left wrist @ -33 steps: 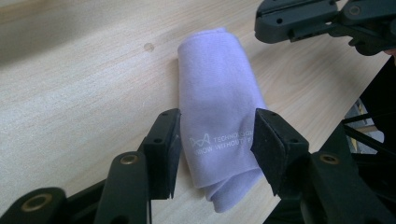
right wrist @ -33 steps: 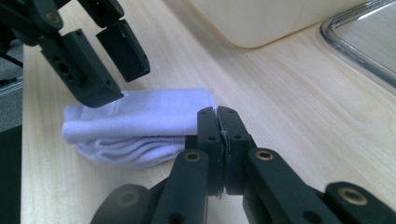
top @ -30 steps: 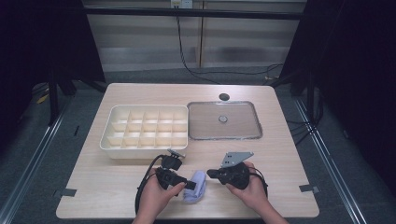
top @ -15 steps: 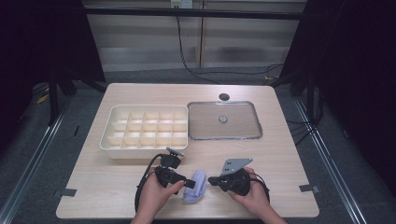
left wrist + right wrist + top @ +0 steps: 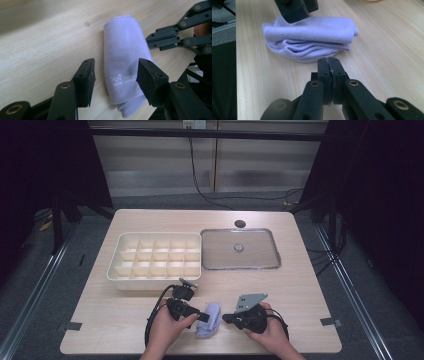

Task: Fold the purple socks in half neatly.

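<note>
1. Near the front edge of the table, at about 6 o'clock from the compartment tray, I see a folded lilac cloth lying flat on the wood.
2. My left gripper sits at the cloth's 9 o'clock. In the left gripper view its jaws are spread, having just been opening, and the cloth lies between them; the pads do not press on it.
3. One left fingertip hangs over the cloth's far side in the right gripper view, close above the fabric; I cannot tell whether it touches.
4. My right gripper is at the cloth's 3 o'clock, its jaws pressed together with nothing between them. In its own view the closed tips point at the cloth's layered folds, just beside them.
5. The cloth carries small white lettering near the end closest to my left gripper.
6. A clear lid with a small knob lies at the tray's 3 o'clock, touching or just beside it, well apart from the cloth.
</note>
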The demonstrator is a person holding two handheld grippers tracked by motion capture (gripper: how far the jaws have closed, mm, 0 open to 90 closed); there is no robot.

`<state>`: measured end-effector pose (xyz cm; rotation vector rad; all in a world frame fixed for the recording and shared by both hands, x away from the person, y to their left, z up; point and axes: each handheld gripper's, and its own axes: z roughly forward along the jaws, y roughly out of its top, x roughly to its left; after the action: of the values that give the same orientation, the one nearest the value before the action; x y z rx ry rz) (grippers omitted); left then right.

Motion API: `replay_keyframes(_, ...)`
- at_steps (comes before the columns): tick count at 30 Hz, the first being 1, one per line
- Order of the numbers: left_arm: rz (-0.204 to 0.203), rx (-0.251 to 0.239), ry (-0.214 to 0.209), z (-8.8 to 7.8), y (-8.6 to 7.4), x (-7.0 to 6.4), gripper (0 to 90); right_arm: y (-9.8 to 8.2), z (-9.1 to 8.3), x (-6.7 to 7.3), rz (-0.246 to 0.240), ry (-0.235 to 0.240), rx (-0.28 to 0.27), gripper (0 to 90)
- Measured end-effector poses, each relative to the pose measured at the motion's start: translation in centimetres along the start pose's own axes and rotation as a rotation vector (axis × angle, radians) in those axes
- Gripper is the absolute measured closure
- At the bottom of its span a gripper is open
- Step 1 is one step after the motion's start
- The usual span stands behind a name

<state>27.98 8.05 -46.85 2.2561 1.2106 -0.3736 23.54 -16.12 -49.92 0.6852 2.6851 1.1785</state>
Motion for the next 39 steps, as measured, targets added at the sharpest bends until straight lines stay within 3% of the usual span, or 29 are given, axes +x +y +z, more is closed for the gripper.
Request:
replay_keyframes(14,-0.007,-0.010,-0.003,0.35,0.21,-0.13,47.3,0.14,0.53,0.30,-0.005,0.019,0.006,88.6)
replay_keyframes(15,0.009,-0.001,-0.004,0.24,0.28,0.00,47.3,0.15,0.56,0.27,-0.003,0.019,0.002,88.6)
replay_keyframes(21,-0.014,-0.012,-0.010,0.30,0.54,0.11,47.2,0.31,0.81,0.23,-0.004,0.017,-0.004,88.6)
replay_keyframes(33,-0.017,0.005,-0.023,0.70,0.63,0.24,47.0,0.33,0.89,0.25,0.008,0.021,-0.006,88.7)
replay_keyframes(34,0.000,0.021,-0.025,0.67,0.64,0.34,47.0,0.33,0.89,0.27,0.008,0.021,-0.006,88.7)
replay_keyframes(39,-0.017,0.015,-0.028,0.95,0.53,0.26,46.8,0.36,0.92,0.34,0.001,0.020,-0.004,88.7)
